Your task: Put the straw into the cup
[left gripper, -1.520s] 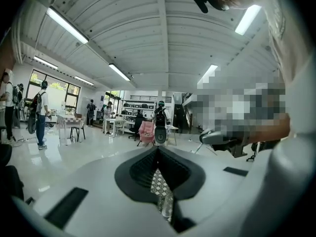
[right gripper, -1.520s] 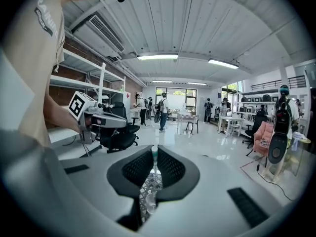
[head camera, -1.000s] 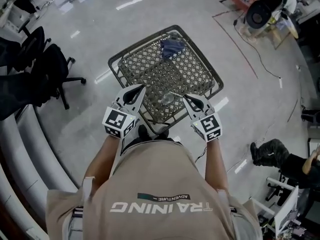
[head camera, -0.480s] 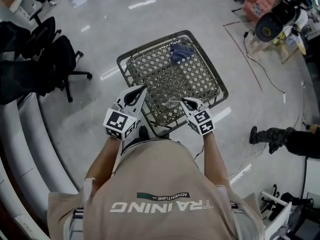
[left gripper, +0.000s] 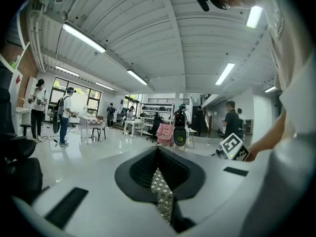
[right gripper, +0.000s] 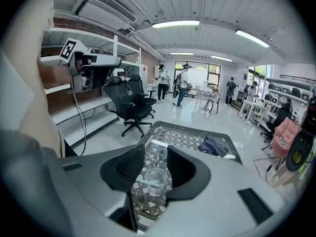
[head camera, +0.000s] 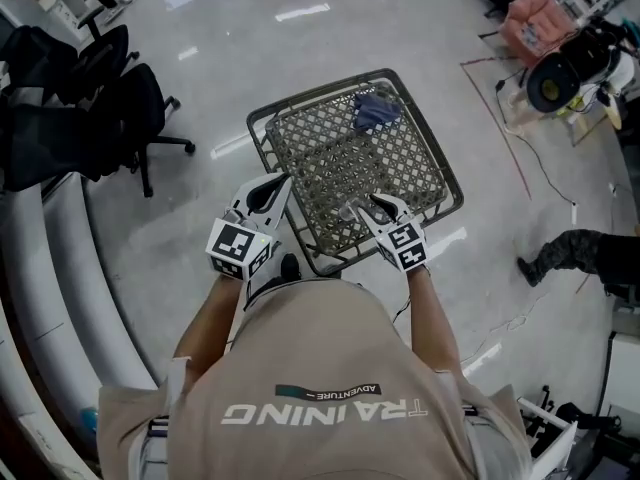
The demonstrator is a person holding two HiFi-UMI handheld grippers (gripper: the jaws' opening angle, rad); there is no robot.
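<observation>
Clear cup (right gripper: 156, 179) (straw (right gripper: 142, 181) at rim), just beyond right gripper (right gripper: 155, 154), jaws opening, empty

Worktop (head camera: 325, 94): dark matt metal frame, open woven lattice top, rough-textured. Cup (right gripper: 154, 181): clear, glossy, smooth-walled. Straw (right gripper: 144, 182): pale, smooth. Cloth (head camera: 376, 111), far side: soft blue fabric, crumpled, matt. Floor (head camera: 200, 68): pale, polished, highly reflective.

1 cup (right gripper: 155, 175), 1 straw (right gripper: 146, 182), 1 cloth (head camera: 376, 111), 1 tbl (head camera: 330, 158).
</observation>
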